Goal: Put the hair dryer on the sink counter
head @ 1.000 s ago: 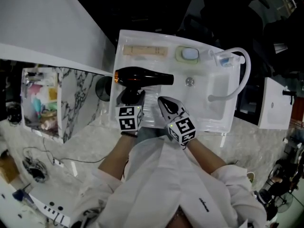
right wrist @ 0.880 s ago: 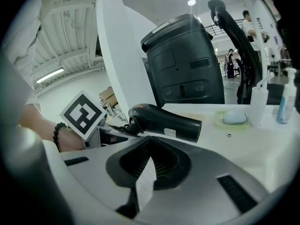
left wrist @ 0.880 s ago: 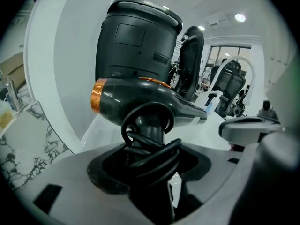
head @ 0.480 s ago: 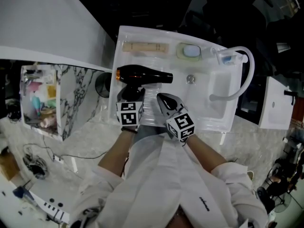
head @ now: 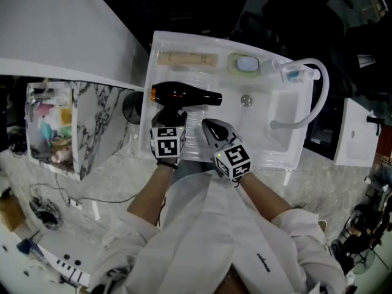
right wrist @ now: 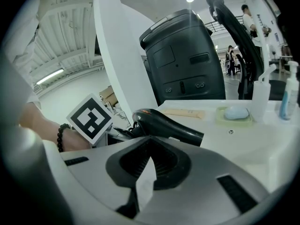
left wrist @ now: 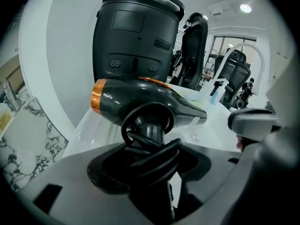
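The hair dryer [head: 184, 95] lies level over the left part of the white sink counter [head: 160, 46], in front of a beige strip [head: 187, 60]; whether it rests on the surface cannot be told. It is glossy black. An orange ring [head: 154, 92] circles its rear end on the left, and its narrow nozzle points right toward the drain [head: 246, 100]. Its handle hangs toward the person with the black cord [left wrist: 152, 156] wound round it in several loops. The left gripper [head: 168, 120] clamps that wrapped handle, and its own view shows handle and cord filling the space between its jaws. Just right of it, the right gripper [head: 214, 129] hovers over the counter with its jaws closed together and nothing between them. Farther right sits a pale soap on a green dish [head: 246, 65].
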`<state>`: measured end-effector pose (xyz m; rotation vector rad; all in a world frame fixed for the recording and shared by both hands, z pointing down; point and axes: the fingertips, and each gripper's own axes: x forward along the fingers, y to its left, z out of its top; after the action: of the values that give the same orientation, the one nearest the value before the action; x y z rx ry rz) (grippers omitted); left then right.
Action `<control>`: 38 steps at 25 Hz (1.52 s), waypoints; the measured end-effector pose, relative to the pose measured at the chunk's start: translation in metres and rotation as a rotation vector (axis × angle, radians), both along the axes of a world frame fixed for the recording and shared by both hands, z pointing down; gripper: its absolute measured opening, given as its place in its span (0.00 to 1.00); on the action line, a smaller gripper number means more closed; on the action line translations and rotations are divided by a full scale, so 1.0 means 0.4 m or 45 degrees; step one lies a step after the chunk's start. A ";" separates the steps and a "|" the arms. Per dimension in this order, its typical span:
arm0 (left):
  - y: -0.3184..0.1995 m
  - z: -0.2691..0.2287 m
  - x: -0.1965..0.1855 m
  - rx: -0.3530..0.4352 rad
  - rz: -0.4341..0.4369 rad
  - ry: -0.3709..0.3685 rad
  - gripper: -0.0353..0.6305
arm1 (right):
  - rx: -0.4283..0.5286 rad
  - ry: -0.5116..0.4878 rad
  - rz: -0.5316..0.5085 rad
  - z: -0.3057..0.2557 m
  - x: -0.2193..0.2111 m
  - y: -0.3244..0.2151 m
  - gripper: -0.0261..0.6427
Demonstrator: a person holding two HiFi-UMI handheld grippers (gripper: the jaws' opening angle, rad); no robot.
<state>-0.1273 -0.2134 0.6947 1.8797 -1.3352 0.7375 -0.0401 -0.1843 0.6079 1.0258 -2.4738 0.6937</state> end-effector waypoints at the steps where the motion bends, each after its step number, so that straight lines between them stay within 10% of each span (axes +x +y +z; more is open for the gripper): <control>1: 0.000 0.003 0.001 -0.005 0.000 -0.001 0.49 | 0.002 0.000 -0.002 -0.001 0.000 0.000 0.06; 38: 0.011 0.097 0.032 -0.187 0.134 -0.169 0.50 | 0.006 0.004 0.016 -0.008 0.033 -0.013 0.06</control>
<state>-0.1145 -0.2088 0.7335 1.8202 -1.2334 1.0026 -0.0267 -0.1895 0.6049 1.0439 -2.4694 0.6898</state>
